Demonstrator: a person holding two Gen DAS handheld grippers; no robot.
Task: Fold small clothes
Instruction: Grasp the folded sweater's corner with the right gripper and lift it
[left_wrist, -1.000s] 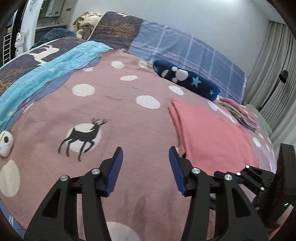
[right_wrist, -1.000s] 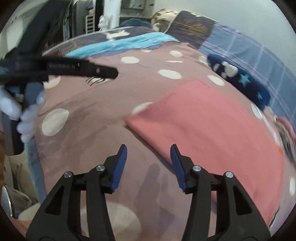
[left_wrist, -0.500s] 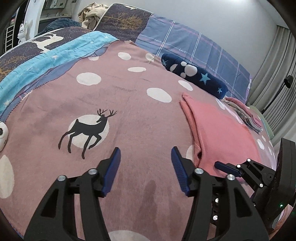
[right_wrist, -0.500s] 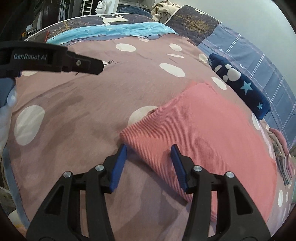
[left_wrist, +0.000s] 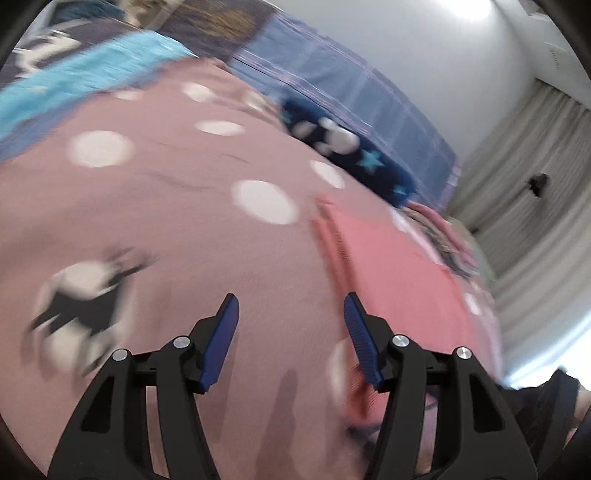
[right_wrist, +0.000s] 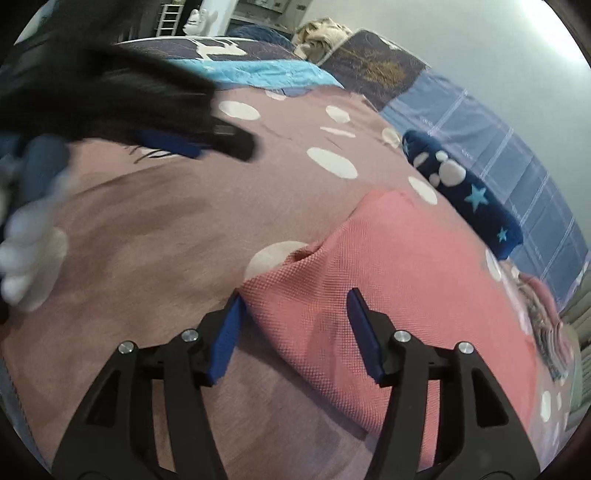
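Lying flat on the dotted blanket (right_wrist: 155, 206) is the pink cloth (right_wrist: 399, 280). The right gripper (right_wrist: 293, 328) has just opened wider around its corner. The left gripper (left_wrist: 290, 332), blurry, seems wide apart over bare blanket.

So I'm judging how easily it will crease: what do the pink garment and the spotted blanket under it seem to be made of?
The pink garment looks like a soft knit, probably cotton: a fine waffle-like weave shows near the right gripper, matte, with a soft buckle at its edge. The spotted blanket looks like brushed, fleece-like fabric, matte with faint nap streaks; that is less certain.
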